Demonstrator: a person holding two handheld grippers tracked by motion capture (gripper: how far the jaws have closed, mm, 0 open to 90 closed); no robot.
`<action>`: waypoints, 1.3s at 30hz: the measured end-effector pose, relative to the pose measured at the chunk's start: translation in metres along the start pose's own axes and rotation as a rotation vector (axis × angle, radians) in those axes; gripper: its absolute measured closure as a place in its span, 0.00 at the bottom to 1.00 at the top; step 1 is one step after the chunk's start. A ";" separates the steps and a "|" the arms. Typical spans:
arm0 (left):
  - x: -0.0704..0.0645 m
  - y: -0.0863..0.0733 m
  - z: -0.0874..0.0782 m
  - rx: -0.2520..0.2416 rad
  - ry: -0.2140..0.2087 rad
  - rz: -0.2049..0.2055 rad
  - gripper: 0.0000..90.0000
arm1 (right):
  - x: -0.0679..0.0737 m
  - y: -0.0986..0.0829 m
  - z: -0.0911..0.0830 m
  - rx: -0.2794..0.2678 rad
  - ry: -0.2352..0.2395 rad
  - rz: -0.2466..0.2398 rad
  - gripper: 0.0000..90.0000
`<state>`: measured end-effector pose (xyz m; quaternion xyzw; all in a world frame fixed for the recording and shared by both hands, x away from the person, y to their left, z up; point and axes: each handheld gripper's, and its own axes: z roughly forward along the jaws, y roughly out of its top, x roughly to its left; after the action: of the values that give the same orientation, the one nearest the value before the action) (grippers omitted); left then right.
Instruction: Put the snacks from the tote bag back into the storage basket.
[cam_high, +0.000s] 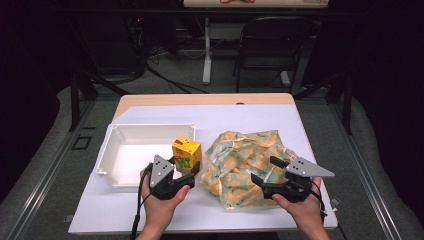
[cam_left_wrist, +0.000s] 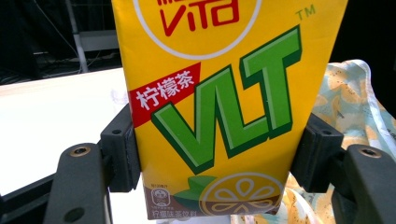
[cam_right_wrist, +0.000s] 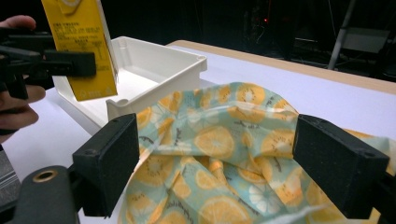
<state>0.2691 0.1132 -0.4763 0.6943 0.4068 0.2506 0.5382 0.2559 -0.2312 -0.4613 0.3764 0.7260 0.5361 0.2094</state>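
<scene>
Clamping the yellow drink carton (cam_high: 187, 154) between its two black jaws, the left tool (cam_high: 181, 176) holds it upright above the near right corner of the white tray (cam_high: 125, 135), which sits on the left half of the white surface (cam_high: 250, 115). In the left gripper view the jaws press on both sides of the carton (cam_left_wrist: 219, 107). Just right of the tray lies a crumpled cloth with an orange-slice print (cam_high: 245, 165). The right tool (cam_high: 265, 172) rests at the cloth's near right edge, jaws spread wide around the fabric (cam_right_wrist: 219, 154) without pinching it.
</scene>
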 end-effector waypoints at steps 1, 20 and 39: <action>0.001 0.000 0.000 0.000 0.001 0.002 0.35 | -0.001 -0.002 -0.001 -0.001 0.000 0.000 0.16; 0.018 0.000 -0.006 -0.015 0.044 -0.032 0.35 | -0.020 -0.031 -0.027 -0.027 -0.044 0.034 0.16; 0.042 -0.007 -0.006 -0.009 0.108 -0.067 0.35 | -0.026 -0.042 -0.023 -0.006 -0.026 -0.014 0.09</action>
<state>0.2852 0.1520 -0.4852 0.6633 0.4570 0.2712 0.5269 0.2424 -0.2716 -0.4958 0.3778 0.7243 0.5316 0.2237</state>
